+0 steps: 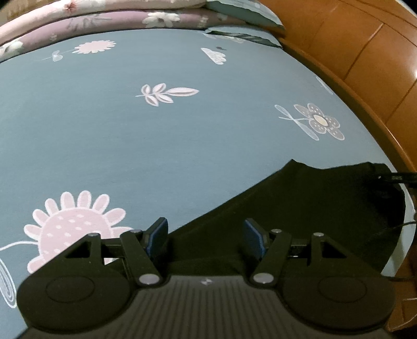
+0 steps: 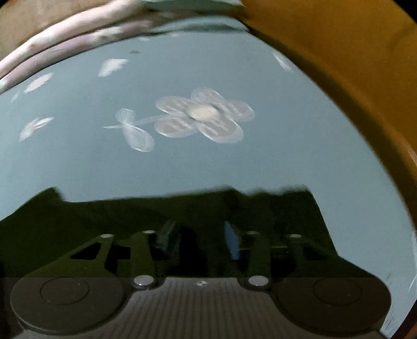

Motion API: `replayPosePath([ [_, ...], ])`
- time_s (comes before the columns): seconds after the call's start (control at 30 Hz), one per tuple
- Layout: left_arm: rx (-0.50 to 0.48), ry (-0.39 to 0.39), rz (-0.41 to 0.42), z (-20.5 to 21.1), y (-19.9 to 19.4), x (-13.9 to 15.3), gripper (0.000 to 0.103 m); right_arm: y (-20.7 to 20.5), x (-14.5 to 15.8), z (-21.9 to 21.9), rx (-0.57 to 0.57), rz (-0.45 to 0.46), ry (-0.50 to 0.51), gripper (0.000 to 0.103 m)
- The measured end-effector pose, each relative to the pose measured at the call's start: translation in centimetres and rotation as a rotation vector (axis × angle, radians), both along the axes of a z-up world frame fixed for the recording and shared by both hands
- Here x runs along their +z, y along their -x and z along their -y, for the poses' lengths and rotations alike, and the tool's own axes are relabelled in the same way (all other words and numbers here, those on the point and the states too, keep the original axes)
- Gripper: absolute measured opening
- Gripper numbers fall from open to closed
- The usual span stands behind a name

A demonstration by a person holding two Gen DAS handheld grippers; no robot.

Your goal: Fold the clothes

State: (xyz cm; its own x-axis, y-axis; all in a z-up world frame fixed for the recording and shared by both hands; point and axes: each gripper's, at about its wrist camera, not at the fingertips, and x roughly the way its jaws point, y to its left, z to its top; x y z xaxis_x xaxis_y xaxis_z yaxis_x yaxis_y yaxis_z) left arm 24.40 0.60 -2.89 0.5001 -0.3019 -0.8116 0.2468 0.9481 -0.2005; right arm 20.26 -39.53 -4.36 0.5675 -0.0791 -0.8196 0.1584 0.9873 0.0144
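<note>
A black garment (image 1: 307, 208) lies flat on the blue flowered bedsheet (image 1: 130, 135), at the lower right of the left wrist view. My left gripper (image 1: 206, 236) is open, its blue-padded fingers (image 1: 159, 234) apart over the garment's left edge, holding nothing. In the right wrist view the same black garment (image 2: 156, 211) spreads across the bottom, blurred by motion. My right gripper (image 2: 200, 240) hovers open above it, and no cloth sits between its pads (image 2: 232, 242). The other gripper's dark body (image 1: 391, 178) shows at the garment's far right corner.
Folded floral quilts (image 1: 104, 20) and a pillow (image 1: 242, 13) are stacked at the far end of the bed. A wooden bed frame (image 1: 351, 65) curves along the right side. Open sheet (image 2: 182, 167) stretches beyond the garment.
</note>
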Motion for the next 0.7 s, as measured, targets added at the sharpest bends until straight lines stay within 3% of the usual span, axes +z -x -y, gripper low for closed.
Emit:
replayPosePath([
  [0.17, -0.003, 0.003, 0.000, 0.2, 0.0, 0.1, 0.066, -2.3, 0.5, -5.6, 0.207, 0.004, -0.125, 0.051],
  [0.3, -0.004, -0.001, 0.004, -0.1, 0.5, 0.3, 0.066, -4.6, -2.3, -9.2, 0.326, -0.088, -0.143, 0.037],
  [0.4, 0.026, -0.008, 0.003, -1.0, 0.7, 0.4, 0.066, -5.5, -3.9, -9.7, 0.310, -0.132, -0.116, 0.033],
  [0.53, 0.058, -0.014, 0.004, -2.2, 0.7, 0.6, 0.066, -5.5, -2.8, -9.3, 0.285, -0.122, -0.087, 0.034],
  [0.7, 0.070, -0.012, 0.020, -2.7, 0.7, 0.9, 0.066, -6.8, -0.9, -11.5, 0.368, -0.061, -0.163, 0.034],
])
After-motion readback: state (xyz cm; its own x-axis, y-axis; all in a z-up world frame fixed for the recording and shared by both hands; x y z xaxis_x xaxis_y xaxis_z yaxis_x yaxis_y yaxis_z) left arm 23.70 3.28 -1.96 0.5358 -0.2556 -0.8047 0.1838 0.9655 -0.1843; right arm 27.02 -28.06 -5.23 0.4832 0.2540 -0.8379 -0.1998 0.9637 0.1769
